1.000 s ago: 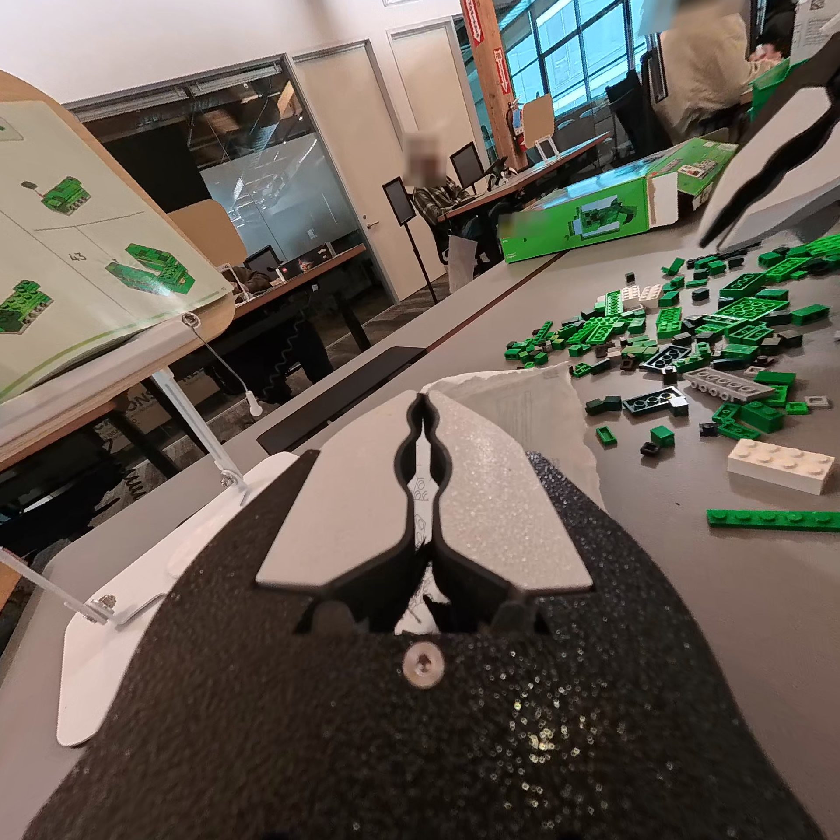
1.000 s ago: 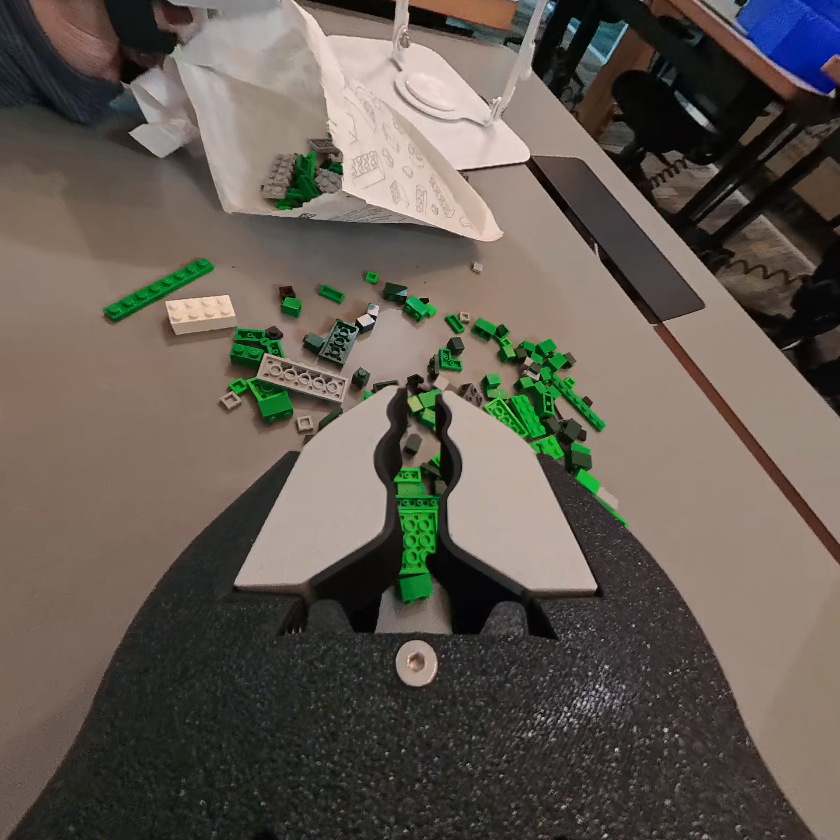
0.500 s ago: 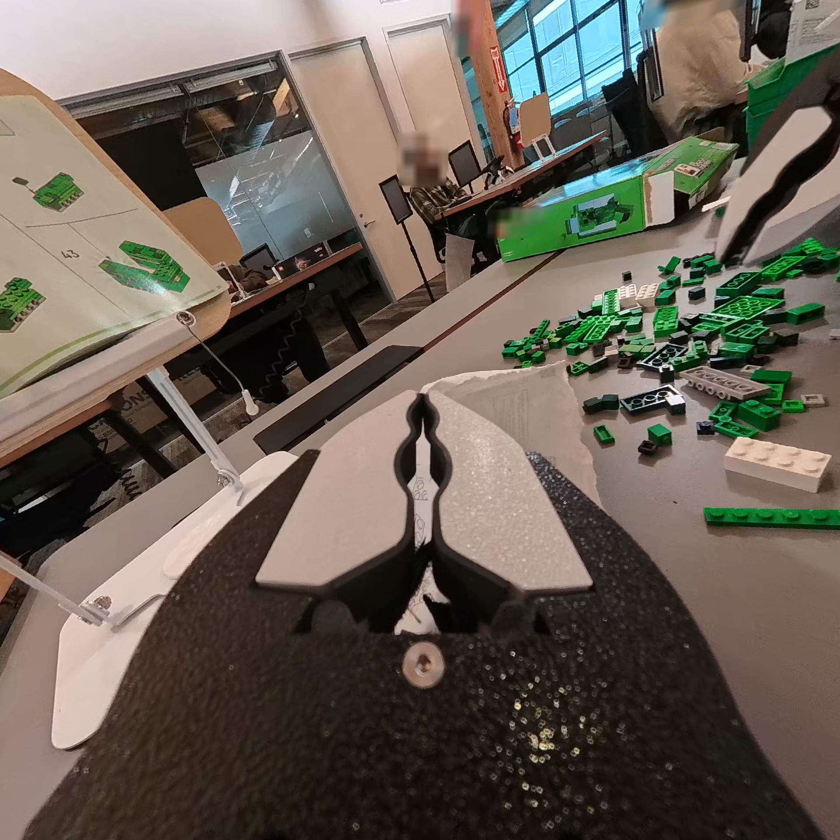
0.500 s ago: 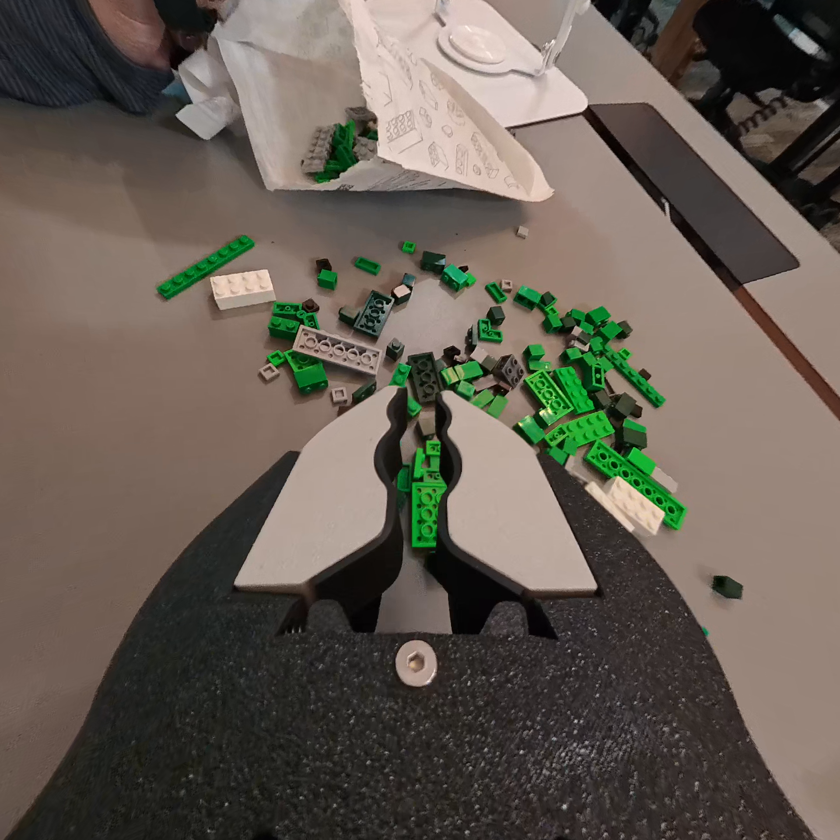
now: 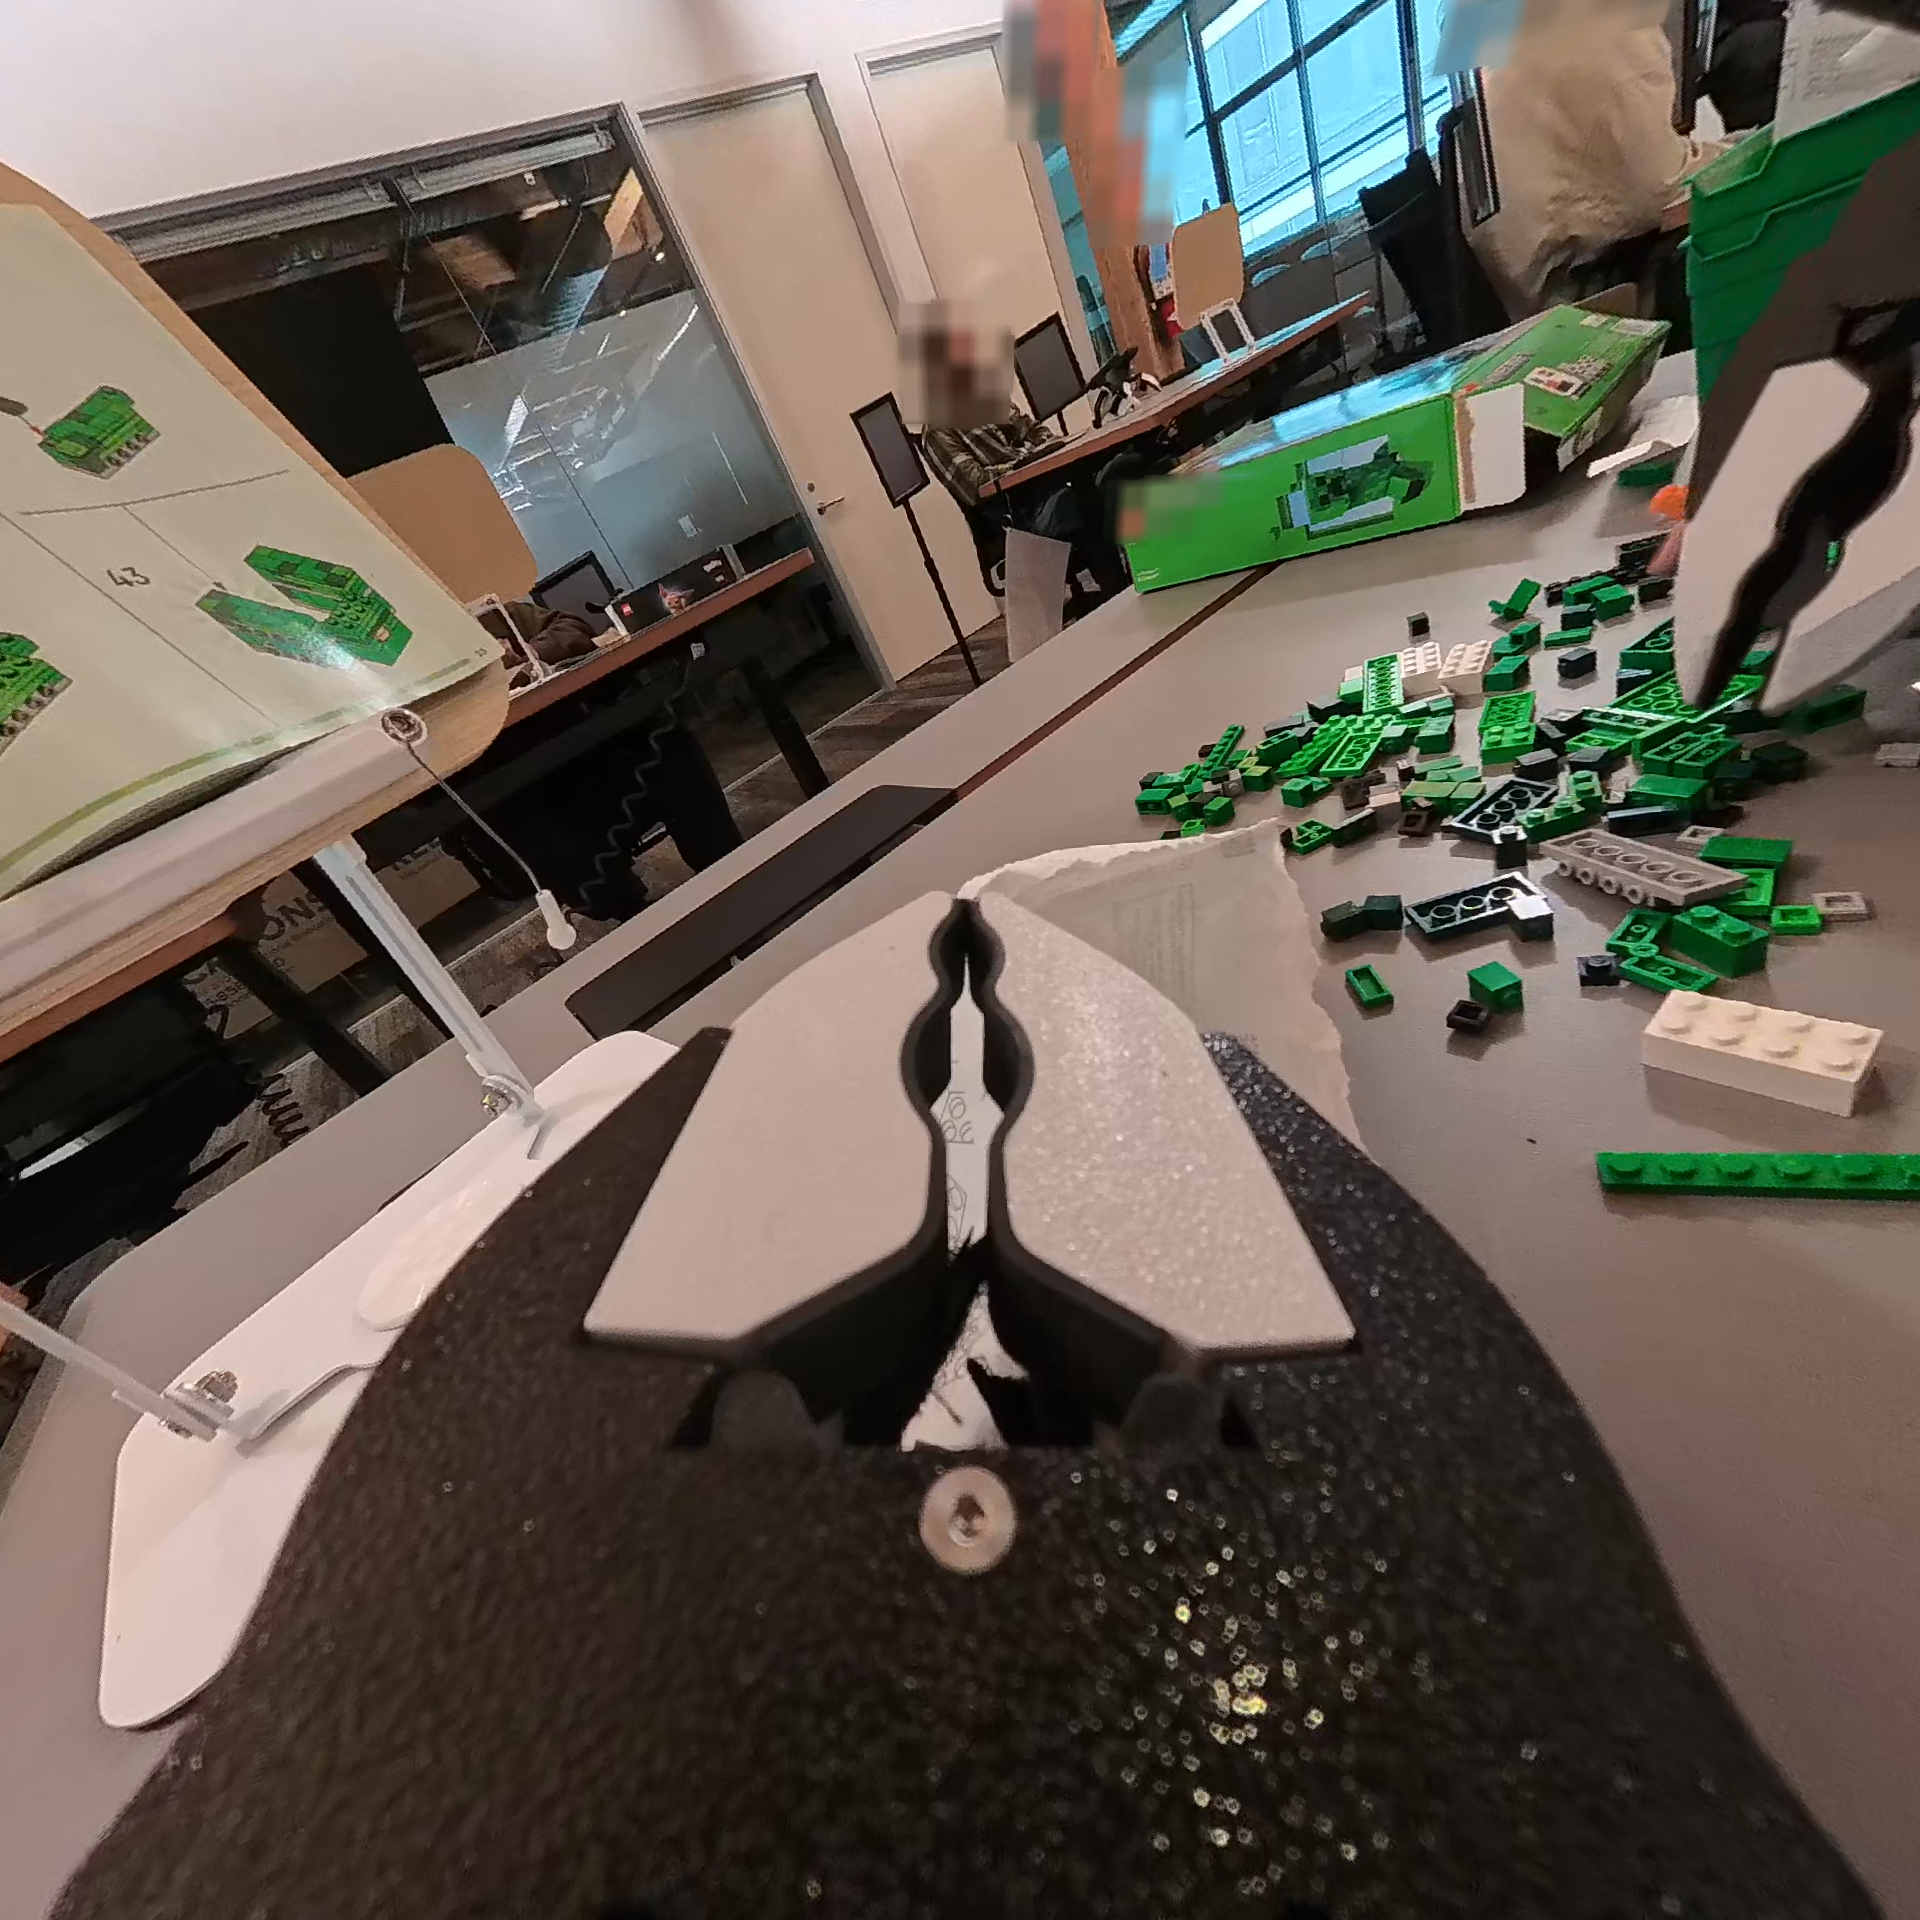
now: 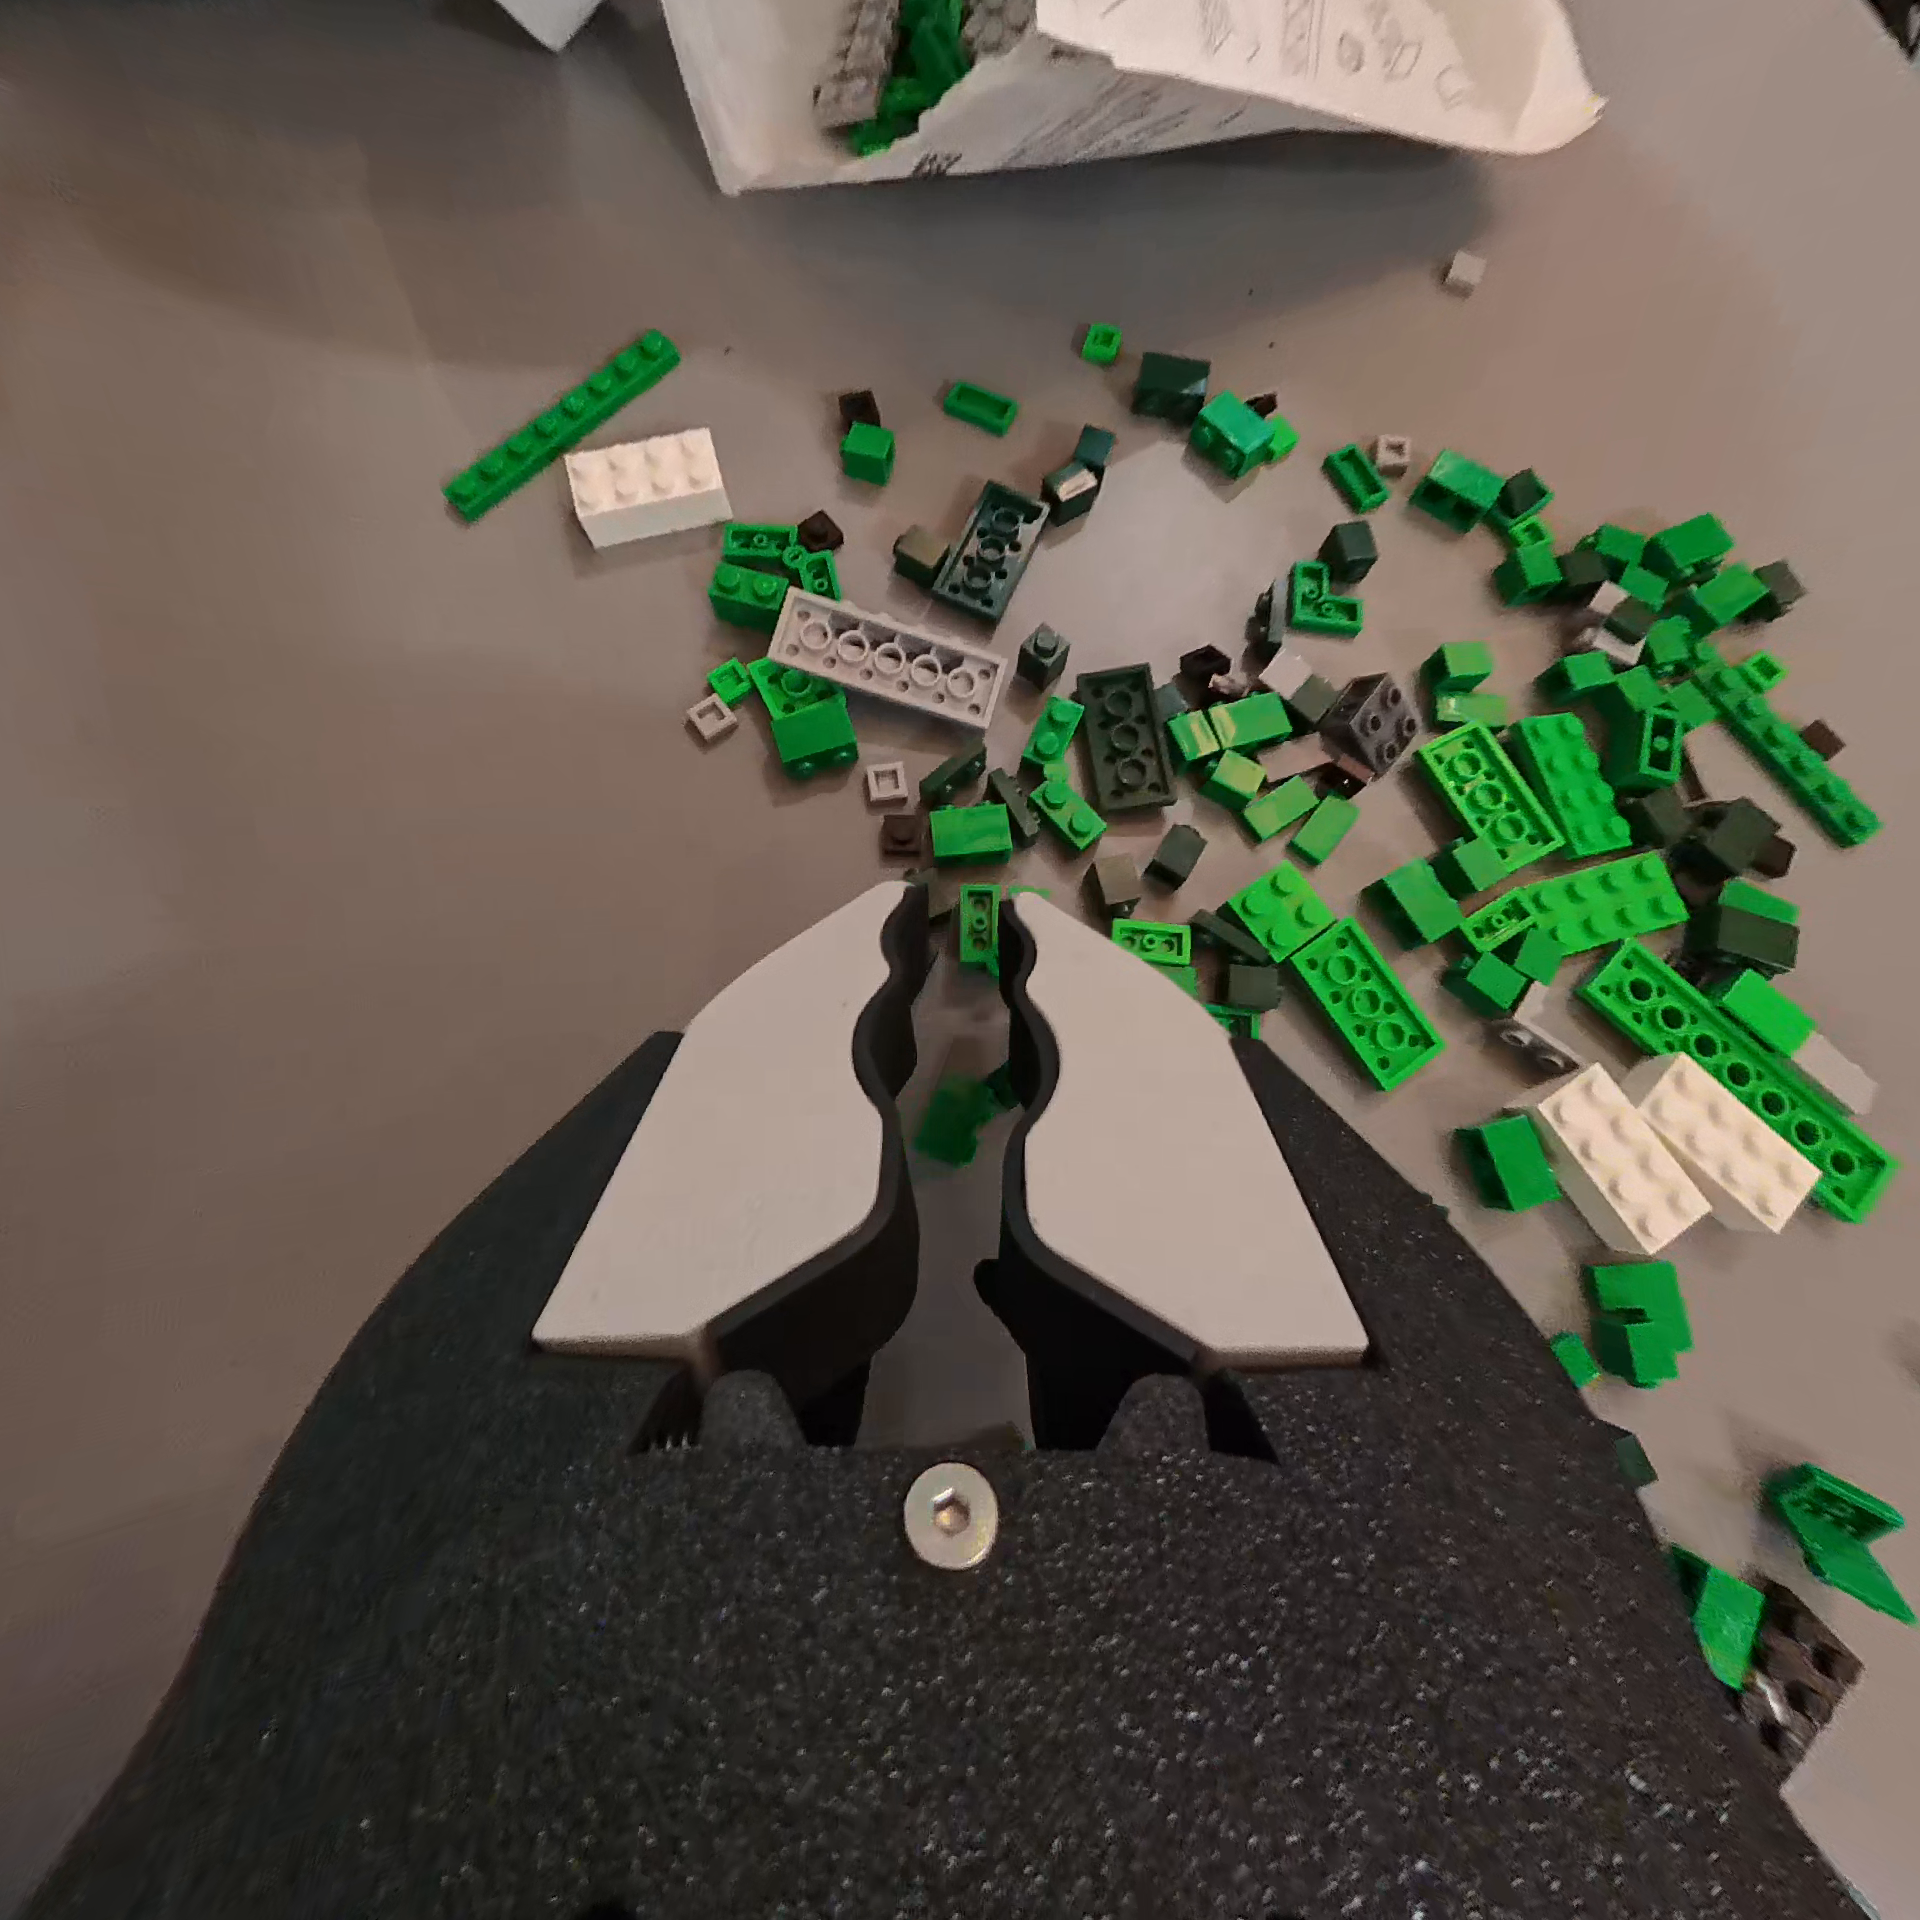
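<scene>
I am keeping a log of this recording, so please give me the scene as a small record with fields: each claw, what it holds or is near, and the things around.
Left claw: shut on the white paper bag, which has bricks inside
Right claw: slightly open, tips low over the loose bricks; small green plate between the tips, contact unclear
Table: grey; bricks mostly green, some white and grey
Farther off: instruction booklet on a stand, green box

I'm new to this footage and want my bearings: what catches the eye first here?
A scatter of green bricks covers the grey table, with the right gripper low over its near edge. The left gripper is shut on a white paper bag with bricks inside.
</scene>
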A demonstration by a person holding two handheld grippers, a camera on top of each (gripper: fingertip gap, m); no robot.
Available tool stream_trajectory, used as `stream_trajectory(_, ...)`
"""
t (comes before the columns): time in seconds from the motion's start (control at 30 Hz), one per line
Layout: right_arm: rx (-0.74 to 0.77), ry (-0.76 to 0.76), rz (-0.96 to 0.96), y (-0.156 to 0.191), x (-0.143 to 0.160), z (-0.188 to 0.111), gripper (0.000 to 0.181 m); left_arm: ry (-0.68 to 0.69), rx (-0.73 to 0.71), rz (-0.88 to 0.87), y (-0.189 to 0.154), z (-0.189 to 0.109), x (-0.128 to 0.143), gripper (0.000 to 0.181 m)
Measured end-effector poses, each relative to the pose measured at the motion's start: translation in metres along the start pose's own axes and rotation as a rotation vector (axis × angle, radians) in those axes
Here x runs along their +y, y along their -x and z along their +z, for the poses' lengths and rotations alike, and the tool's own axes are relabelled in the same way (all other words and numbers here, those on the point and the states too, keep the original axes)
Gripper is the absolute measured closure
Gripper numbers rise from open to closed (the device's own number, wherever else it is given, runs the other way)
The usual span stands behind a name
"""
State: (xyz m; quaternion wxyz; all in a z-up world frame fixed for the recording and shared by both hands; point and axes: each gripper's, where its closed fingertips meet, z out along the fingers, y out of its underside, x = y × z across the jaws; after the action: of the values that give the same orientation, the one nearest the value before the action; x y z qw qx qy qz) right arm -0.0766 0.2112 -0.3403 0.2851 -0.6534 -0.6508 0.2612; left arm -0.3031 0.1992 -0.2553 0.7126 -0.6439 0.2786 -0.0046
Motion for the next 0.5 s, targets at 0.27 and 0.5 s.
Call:
stream_trajectory(0.27, -0.028, 0.040, 0.014, 0.0034, 0.0072, 0.0042, 0.169, 0.001, 0.003, 0.001, -0.0007, 0.0003, 0.0001, 0.181)
stream_trajectory(0.5, -0.027, 0.057, 0.015, 0.0032, 0.0102, 0.0047, 0.169, 0.002, 0.007, 0.001, -0.0013, 0.0005, 0.0004, 0.181)
